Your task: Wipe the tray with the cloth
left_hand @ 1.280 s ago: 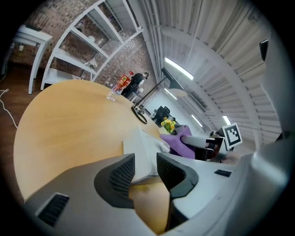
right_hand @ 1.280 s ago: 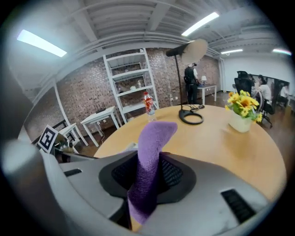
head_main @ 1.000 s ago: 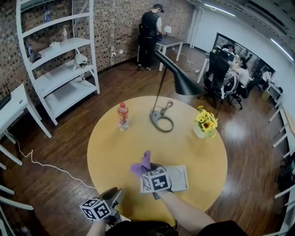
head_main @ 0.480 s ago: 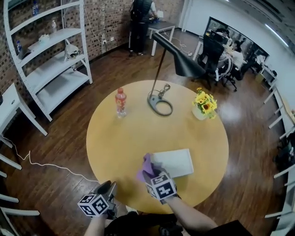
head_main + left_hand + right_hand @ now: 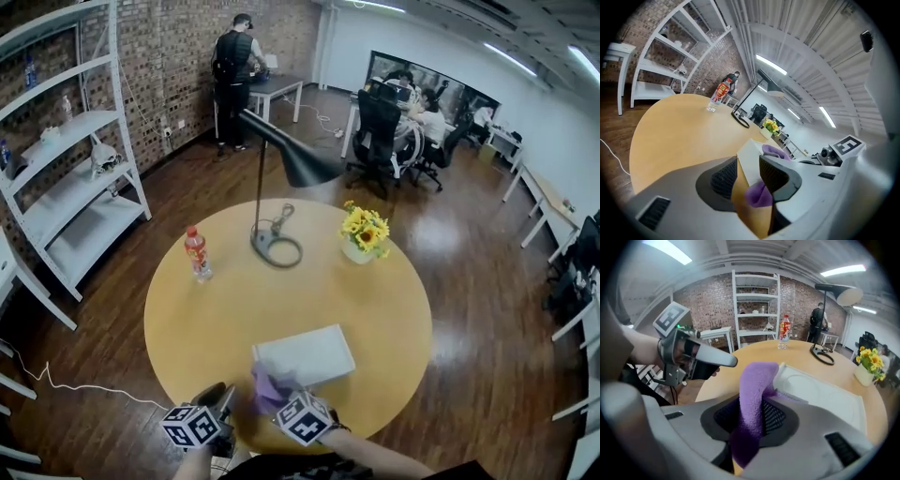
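right gripper [image 5: 278, 397], clamped on the cloth [image 5: 268, 385], has swept back across the tray [image 5: 314, 352] to its 7 o'clock corner: one pass likely complete. left gripper [image 5: 223, 395] idle, jaws slightly apart, empty.

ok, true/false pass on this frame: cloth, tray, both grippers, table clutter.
1. The right gripper is clamped on the purple cloth. True.
2. The left gripper grips the tray. False: its jaws stand apart with nothing between them, left of the tray.
3. The cloth is at the tray's far edge. False: it is at the tray's near left corner.
4. The bottle stands upright, left of the lamp. True.
5. The flowers sit on the tray. False: they stand on the table, beyond the tray and apart from it.
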`<state>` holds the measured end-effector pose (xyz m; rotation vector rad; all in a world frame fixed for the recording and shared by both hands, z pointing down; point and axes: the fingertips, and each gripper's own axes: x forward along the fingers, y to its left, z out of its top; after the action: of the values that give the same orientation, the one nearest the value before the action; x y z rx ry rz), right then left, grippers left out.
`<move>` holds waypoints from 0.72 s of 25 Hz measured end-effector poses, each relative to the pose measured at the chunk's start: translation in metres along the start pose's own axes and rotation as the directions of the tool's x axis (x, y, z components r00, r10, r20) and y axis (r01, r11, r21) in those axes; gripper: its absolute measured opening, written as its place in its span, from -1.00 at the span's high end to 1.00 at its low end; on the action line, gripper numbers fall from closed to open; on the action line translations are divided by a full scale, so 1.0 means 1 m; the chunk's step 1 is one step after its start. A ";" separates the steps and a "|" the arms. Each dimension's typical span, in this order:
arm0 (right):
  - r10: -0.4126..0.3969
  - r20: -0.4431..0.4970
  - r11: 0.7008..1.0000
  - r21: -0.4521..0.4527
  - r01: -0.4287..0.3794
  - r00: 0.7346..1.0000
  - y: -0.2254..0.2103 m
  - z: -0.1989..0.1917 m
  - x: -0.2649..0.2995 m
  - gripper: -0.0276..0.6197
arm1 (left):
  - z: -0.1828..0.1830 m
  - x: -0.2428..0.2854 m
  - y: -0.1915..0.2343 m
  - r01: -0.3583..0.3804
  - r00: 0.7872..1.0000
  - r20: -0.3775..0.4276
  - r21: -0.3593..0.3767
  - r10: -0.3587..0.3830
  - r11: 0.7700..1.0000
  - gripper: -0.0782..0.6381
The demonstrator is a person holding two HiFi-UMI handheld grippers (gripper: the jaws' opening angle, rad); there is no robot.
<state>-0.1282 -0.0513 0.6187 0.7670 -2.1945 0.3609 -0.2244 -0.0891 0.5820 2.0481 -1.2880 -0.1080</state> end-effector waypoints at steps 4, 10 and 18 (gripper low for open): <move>-0.019 0.163 0.997 0.083 0.006 0.986 -0.055 0.018 -0.043 0.58 | 0.004 0.023 -0.021 0.002 1.000 -0.019 0.063 -0.001 0.998 0.39; -0.168 0.304 0.930 0.364 0.049 0.938 -0.225 0.006 -0.108 0.59 | -0.018 0.062 -0.051 -0.017 0.994 -0.108 0.117 0.030 0.993 0.39; -0.090 0.326 0.461 0.851 -0.250 0.941 -0.307 -0.061 -0.057 0.59 | -0.030 0.075 -0.058 -0.132 0.977 -0.143 0.169 0.157 0.977 0.33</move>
<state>0.1289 -0.2381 0.6203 1.3462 -2.2569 1.6547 -0.1307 -0.1198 0.5907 2.0407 -1.3797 0.2248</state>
